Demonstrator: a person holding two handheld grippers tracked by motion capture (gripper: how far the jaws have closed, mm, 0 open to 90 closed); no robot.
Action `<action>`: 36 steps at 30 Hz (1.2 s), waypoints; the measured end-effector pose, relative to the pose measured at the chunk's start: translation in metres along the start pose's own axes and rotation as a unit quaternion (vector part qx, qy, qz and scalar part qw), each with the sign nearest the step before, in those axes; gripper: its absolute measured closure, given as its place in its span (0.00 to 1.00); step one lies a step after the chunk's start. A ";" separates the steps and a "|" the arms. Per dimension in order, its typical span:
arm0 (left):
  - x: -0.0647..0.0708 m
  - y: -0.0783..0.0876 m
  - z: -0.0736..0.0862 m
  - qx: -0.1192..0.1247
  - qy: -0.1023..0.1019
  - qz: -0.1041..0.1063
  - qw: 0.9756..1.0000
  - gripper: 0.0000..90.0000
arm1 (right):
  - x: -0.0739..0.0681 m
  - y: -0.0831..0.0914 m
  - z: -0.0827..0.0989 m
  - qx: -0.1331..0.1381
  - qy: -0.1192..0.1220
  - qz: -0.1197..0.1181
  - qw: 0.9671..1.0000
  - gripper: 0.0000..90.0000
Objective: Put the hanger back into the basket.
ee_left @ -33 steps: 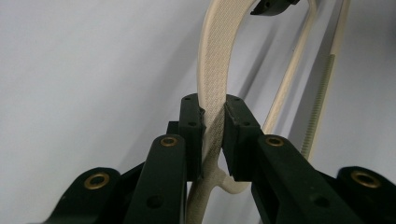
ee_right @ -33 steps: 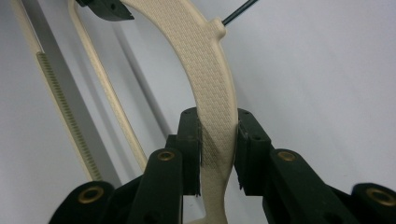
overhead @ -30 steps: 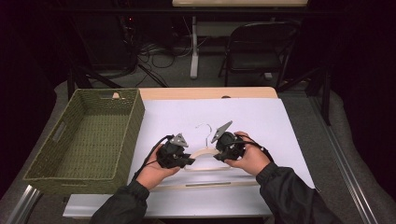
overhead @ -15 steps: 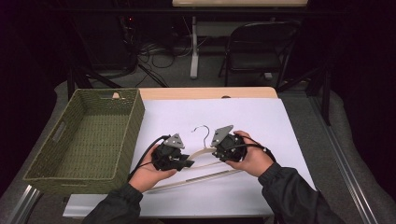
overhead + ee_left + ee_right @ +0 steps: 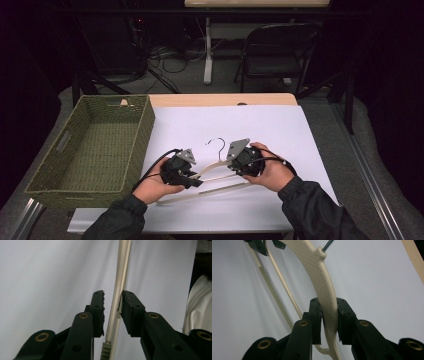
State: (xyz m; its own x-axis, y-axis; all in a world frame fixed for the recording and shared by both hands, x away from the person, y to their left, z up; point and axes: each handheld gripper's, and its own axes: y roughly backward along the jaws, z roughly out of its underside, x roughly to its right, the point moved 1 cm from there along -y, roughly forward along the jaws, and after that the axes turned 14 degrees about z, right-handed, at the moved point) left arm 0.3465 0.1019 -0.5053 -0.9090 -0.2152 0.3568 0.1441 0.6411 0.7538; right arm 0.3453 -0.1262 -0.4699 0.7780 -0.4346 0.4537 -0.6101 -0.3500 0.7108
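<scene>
My right gripper (image 5: 329,320) fingers clench the hanger (image 5: 322,282) shoulder; left gripper (image 5: 113,312) fingers straddle its thin bar, slightly parted; likely light, stiff, slippery plastic.

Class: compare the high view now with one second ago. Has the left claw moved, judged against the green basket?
Yes. The left claw has drawn back toward the person and slightly closer to the basket.

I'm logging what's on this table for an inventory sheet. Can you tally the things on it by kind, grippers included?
Woven green basket: 1
Cream clothes hanger: 1
White sheet covering the tabletop: 1
Hand-held grippers: 2, the left gripper and the right gripper
Total: 5
</scene>
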 end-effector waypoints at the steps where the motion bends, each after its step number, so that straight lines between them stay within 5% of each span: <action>1: -0.001 -0.001 0.000 0.001 0.001 0.009 1.000 0.81 | 0.000 0.000 0.000 0.000 0.000 0.000 1.000 0.84; 16: 0.006 -0.003 -0.001 -0.015 -0.020 0.023 0.999 0.97 | 0.001 0.004 0.001 0.006 -0.011 -0.010 1.000 0.80; 23: 0.010 0.005 0.001 0.011 -0.019 0.022 1.000 0.97 | 0.005 0.009 0.001 0.011 -0.040 -0.024 0.999 0.56; 27: 0.014 0.012 0.004 0.028 -0.016 0.017 0.999 0.97 | 0.011 0.016 0.004 0.017 -0.061 -0.014 0.998 0.46; 36: 0.014 0.024 0.011 0.049 0.003 -0.001 0.999 0.97 | 0.024 0.035 0.013 0.038 -0.095 0.006 0.995 0.46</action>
State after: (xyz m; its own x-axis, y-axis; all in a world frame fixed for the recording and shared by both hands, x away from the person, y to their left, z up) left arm 0.3332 0.1224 -0.4882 -0.9065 -0.2211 0.3598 0.1038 0.7092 0.6974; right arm 0.3408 -0.1604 -0.4410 0.7329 -0.5855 0.3464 -0.6338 -0.4029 0.6603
